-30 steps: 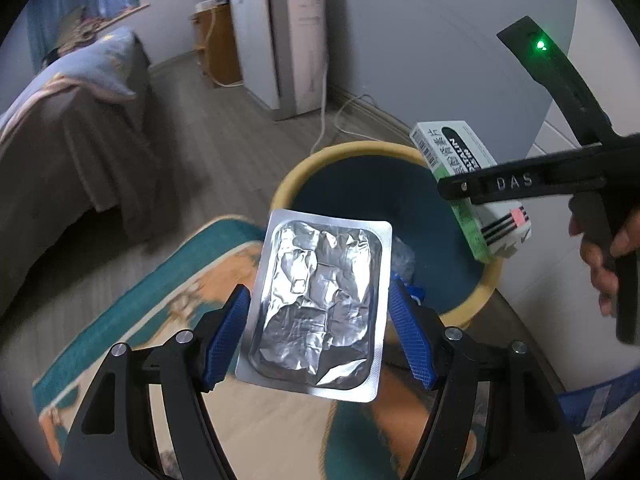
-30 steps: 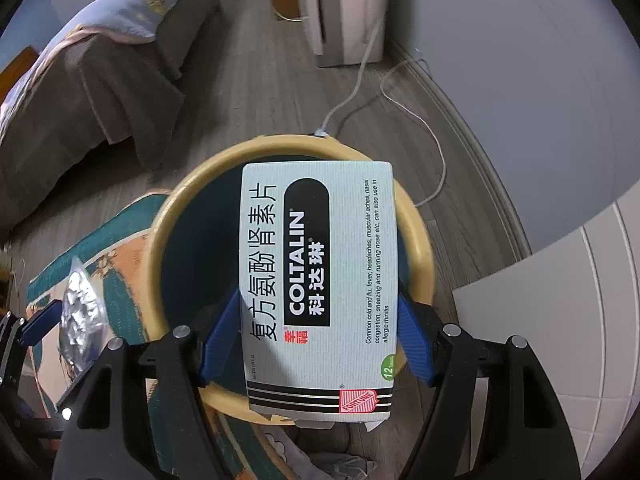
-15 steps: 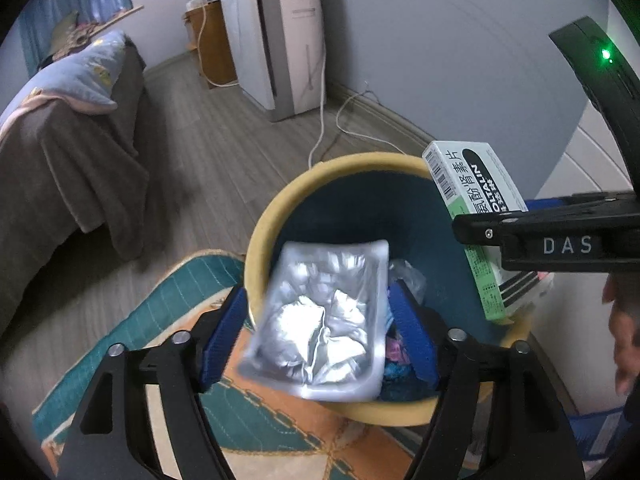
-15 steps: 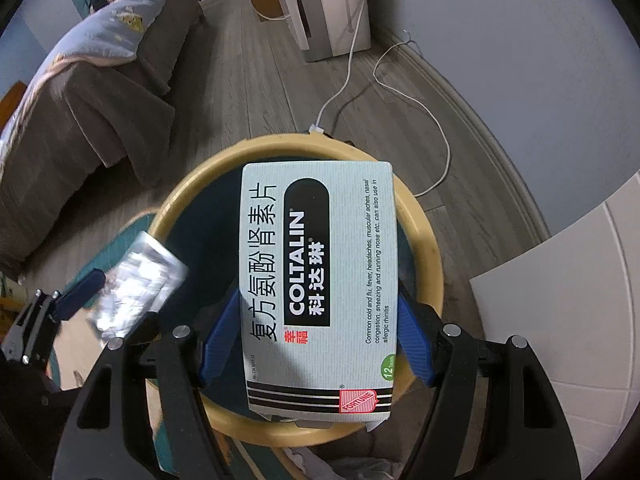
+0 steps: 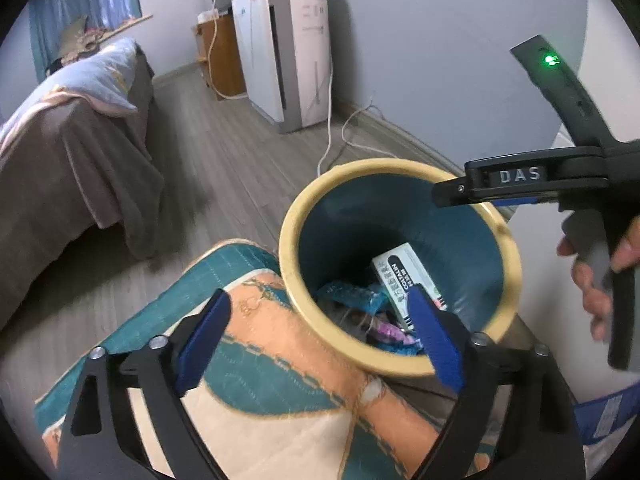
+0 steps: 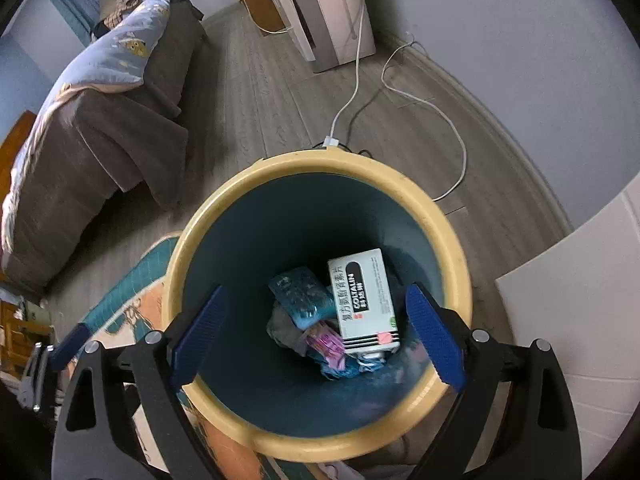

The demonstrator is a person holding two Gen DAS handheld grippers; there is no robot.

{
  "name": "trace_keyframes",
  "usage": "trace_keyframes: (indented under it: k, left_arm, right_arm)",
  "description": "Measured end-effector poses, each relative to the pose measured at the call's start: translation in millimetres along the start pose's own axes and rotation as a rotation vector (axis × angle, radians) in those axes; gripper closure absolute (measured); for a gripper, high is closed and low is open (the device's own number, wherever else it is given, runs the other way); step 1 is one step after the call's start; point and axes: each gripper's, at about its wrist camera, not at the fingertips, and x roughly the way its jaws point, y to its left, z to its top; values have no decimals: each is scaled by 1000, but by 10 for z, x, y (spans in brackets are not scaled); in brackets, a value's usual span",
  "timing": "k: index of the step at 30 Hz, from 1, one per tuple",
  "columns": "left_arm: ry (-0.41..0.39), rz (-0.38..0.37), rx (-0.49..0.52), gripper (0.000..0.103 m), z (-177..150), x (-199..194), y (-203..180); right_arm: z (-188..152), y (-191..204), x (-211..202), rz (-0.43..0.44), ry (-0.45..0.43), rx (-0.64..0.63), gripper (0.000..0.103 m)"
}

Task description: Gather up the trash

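A round bin with a yellow rim (image 5: 344, 176) (image 6: 320, 164) and dark teal inside stands on the floor. The white Coltalin medicine box (image 6: 362, 300) (image 5: 404, 280) lies inside it on other trash, beside a teal blister pack (image 6: 302, 298) and pink wrappers (image 6: 324, 344). My right gripper (image 6: 316, 336) is open and empty directly above the bin mouth; it also shows in the left wrist view (image 5: 520, 188). My left gripper (image 5: 320, 332) is open and empty over the bin's near left rim. The foil tray is not visible.
A teal and orange rug (image 5: 248, 380) lies beside the bin. A bed with grey cover (image 5: 72, 160) is at the left. A white appliance (image 5: 288, 52) stands by the wall with a white cable (image 6: 420, 100) on the wooden floor. White furniture (image 6: 580, 280) is at the right.
Both grippers opened. The foil tray left the left gripper and the Coltalin box left the right gripper; the box now lies in the bin.
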Motion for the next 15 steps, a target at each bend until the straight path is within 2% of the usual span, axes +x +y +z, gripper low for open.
trace_keyframes:
  k: [4, 9, 12, 15]
  left_arm:
    - [-34, -18, -12, 7, -48, -296, -6]
    - [-59, -47, -72, 5, -10, -608, 48]
    - [-74, -61, -114, 5, -1, -816, 69]
    - [-80, -48, -100, 5, -10, -998, 32]
  right_arm:
    - [-100, 100, -323, -80, -22, -74, 7]
    - [-329, 262, -866, -188, -114, -193, 6]
    - [-500, 294, -1149, -189, -164, -203, 6]
    - [-664, 297, -1326, -175, -187, -190, 6]
